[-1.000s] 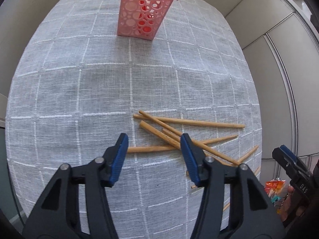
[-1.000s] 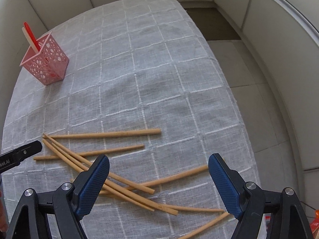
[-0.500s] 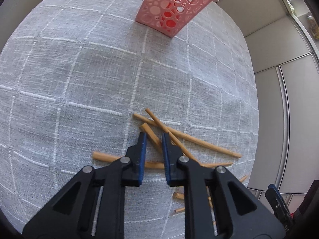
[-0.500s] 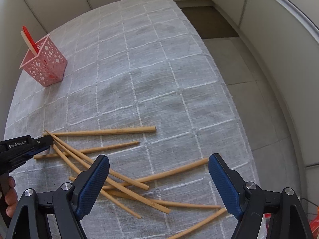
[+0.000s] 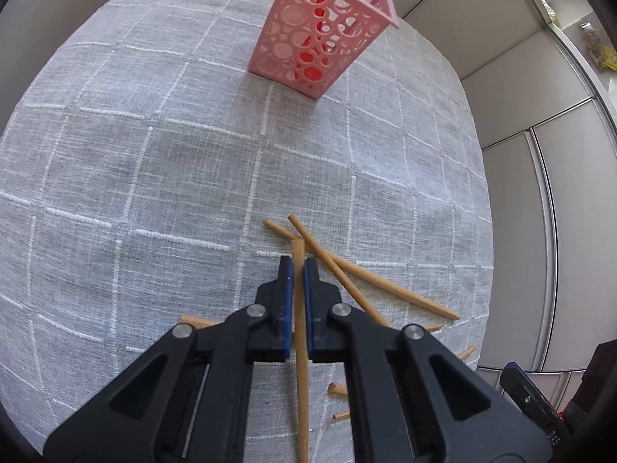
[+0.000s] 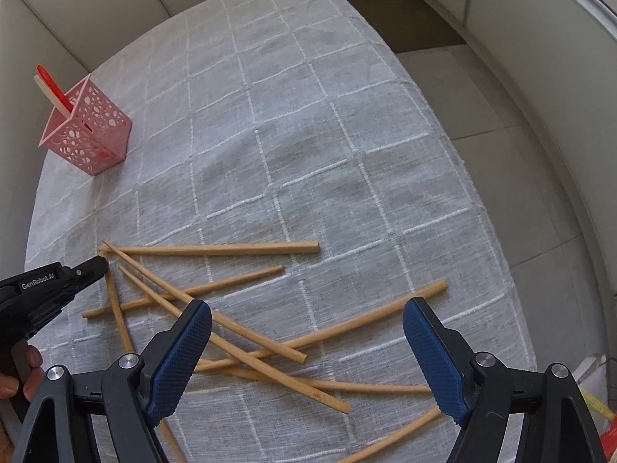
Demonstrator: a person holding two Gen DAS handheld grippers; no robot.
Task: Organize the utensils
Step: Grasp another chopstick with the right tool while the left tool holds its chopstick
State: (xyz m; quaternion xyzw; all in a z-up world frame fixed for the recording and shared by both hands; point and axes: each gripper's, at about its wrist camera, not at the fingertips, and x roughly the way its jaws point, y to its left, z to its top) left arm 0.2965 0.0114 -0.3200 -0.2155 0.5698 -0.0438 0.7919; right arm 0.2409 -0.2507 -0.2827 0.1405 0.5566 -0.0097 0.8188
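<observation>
Several wooden chopsticks (image 6: pixel 216 249) lie scattered and crossed on the grey checked tablecloth (image 6: pixel 308 135). My left gripper (image 5: pixel 297 266) is shut on one chopstick (image 5: pixel 299 347), which runs between its blue pads and points toward the pink perforated holder (image 5: pixel 322 34). The holder stands upright at the far side and holds a red and a white utensil (image 6: pixel 52 90). In the right wrist view the left gripper (image 6: pixel 96 266) pinches that chopstick's end at the left. My right gripper (image 6: pixel 306 341) is open and empty above the pile.
The table edge falls off to the right onto a tiled floor (image 6: pixel 501 88). Grey wall panels (image 5: pixel 540 193) stand beyond the table. More chopsticks (image 5: pixel 370 277) lie right of the left gripper.
My left gripper has closed on one chopstick and lifted its end, turning toward the pink holder. The right gripper has stayed open in about the same place.
</observation>
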